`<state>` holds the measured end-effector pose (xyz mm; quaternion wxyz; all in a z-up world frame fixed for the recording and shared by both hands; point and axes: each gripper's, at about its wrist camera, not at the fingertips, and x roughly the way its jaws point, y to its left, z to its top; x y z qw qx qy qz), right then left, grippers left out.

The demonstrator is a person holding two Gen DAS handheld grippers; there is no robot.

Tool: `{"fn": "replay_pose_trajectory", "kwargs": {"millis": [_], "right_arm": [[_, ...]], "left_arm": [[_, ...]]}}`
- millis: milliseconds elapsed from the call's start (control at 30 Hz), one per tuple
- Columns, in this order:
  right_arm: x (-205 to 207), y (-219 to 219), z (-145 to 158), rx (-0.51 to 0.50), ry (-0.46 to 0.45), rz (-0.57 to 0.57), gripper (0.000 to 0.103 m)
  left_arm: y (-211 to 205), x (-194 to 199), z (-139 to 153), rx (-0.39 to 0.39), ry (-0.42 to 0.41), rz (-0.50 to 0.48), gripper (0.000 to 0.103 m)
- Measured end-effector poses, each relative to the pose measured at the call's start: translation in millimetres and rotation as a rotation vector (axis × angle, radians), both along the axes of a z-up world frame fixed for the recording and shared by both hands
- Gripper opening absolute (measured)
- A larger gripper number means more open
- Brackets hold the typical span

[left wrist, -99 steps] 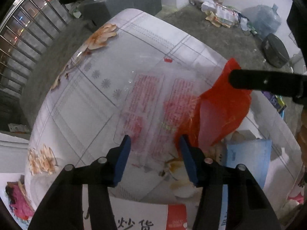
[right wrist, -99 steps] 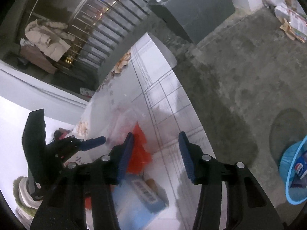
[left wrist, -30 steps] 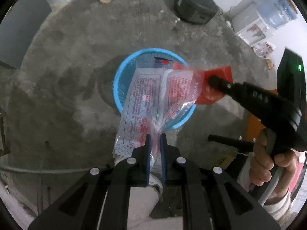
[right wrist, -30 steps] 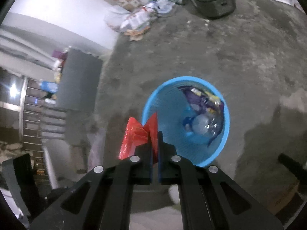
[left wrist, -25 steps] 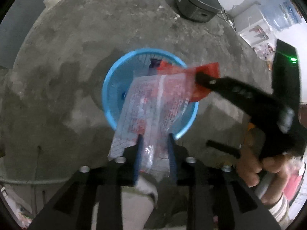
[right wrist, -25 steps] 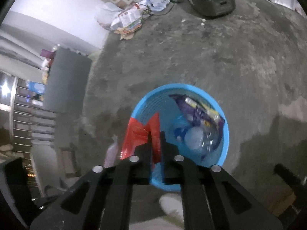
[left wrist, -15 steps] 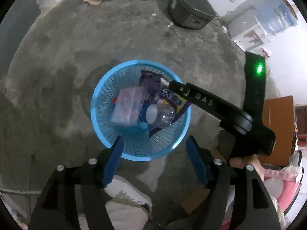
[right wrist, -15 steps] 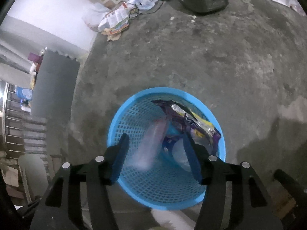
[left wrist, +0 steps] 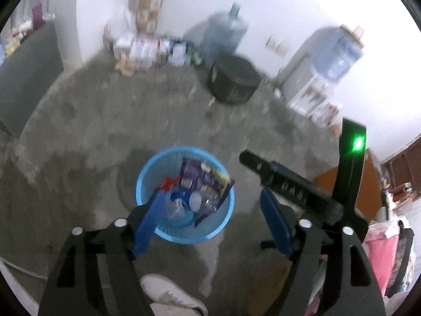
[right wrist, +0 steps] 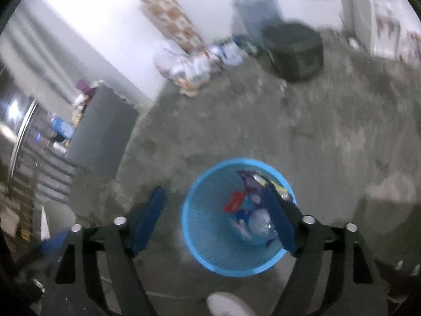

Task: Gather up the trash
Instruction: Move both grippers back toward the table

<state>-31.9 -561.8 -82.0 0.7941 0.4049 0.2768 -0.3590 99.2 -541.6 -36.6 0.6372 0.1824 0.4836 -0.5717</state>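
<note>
Dropped wrappers [left wrist: 168, 184] now lie in basket [left wrist: 226, 218] below both opening, empty hand-held grippers [left wrist: 210, 221].

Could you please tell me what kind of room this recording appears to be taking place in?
Probably a storage or utility room in a home: bare concrete floor, a water dispenser by the white wall, bags and boxes piled in the corner, and a blue waste basket.

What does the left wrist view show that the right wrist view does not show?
Only the left wrist view shows the right gripper and the water dispenser. Only the right wrist view shows the grey cabinet with the metal railing beside it. Both show the blue basket holding wrappers, and the dark round pot. Both grippers' jaws are opening with nothing between them.
</note>
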Motion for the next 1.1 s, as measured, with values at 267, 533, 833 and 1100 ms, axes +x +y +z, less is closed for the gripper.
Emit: {"fn": "replay_pose_trajectory", "kwargs": {"millis": [267, 533, 833, 1100], "right_arm": [[1, 68, 75, -0.238, -0.011, 0.105, 0.095], [11, 116, 120, -0.414, -0.042, 0.162, 0.095], [25, 180, 147, -0.615, -0.039, 0.307, 0.095], [34, 226, 155, -0.588, -0.104, 0.467, 0.095]], "left_arm": [[99, -18, 75, -0.17, -0.037, 0.088, 0.097], [207, -5, 105, -0.21, -0.037, 0.317, 0.097], [294, -5, 117, -0.275, -0.014, 0.396, 0.097], [338, -19, 131, -0.364, 0.009, 0.439, 0.097]]}}
